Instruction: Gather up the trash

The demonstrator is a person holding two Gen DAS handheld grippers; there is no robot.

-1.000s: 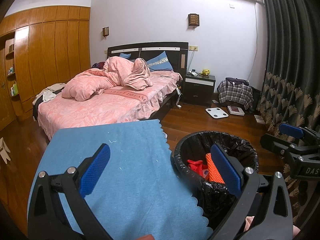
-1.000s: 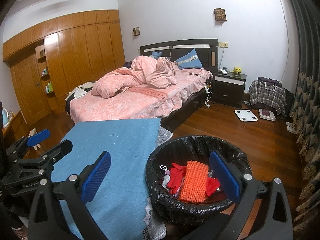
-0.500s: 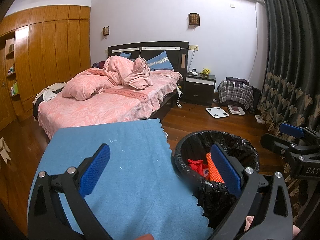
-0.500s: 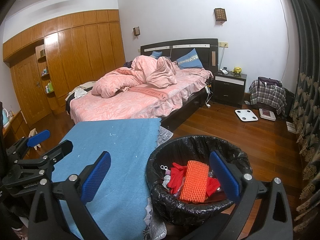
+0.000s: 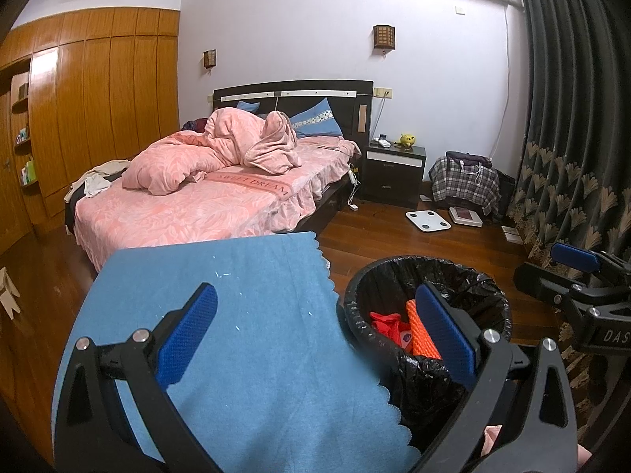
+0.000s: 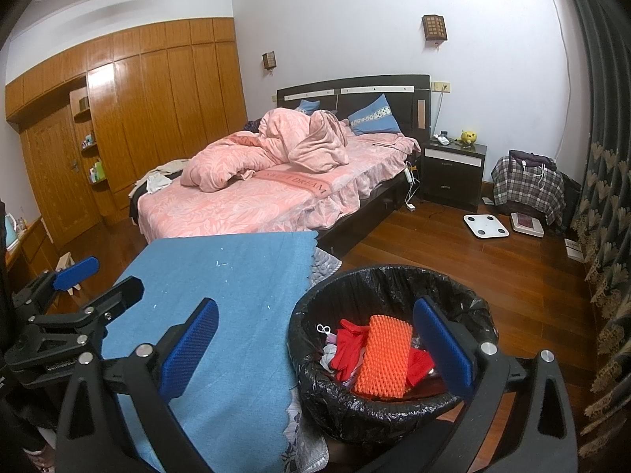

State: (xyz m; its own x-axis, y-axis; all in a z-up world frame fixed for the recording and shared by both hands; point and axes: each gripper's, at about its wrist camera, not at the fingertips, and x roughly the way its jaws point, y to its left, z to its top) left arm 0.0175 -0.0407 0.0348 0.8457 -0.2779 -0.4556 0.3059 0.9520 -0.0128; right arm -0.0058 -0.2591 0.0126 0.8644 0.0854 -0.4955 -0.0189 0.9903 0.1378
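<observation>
Blue cloth (image 5: 252,339) covers the table in front of us, its scalloped edge running down the right side, with a few tiny pale flecks scattered on it. Just beside that edge stands the bin (image 6: 390,406), lined with a black bag, and the trash sits inside it: an orange foam net (image 6: 384,358) lies on top of crumpled red pieces (image 6: 347,349), with a scrap of white and pink showing at the left. We hold our left claw (image 5: 315,339) wide open and empty, one blue pad over the cloth and the other in front of the bin's rim. Our right claw (image 6: 315,349) is spread just as wide and also grips nothing, its left pad over the cloth and its right pad over the bin. Each claw shows at the edge of the other's view, well apart. Beyond the table we see a bed (image 5: 205,205) with pink sheets and a heaped pink quilt, a dark nightstand (image 6: 453,175), a white scale (image 6: 486,226) on the wood floor, a long wooden wardrobe (image 6: 150,118) and a dark patterned curtain (image 5: 572,138)
</observation>
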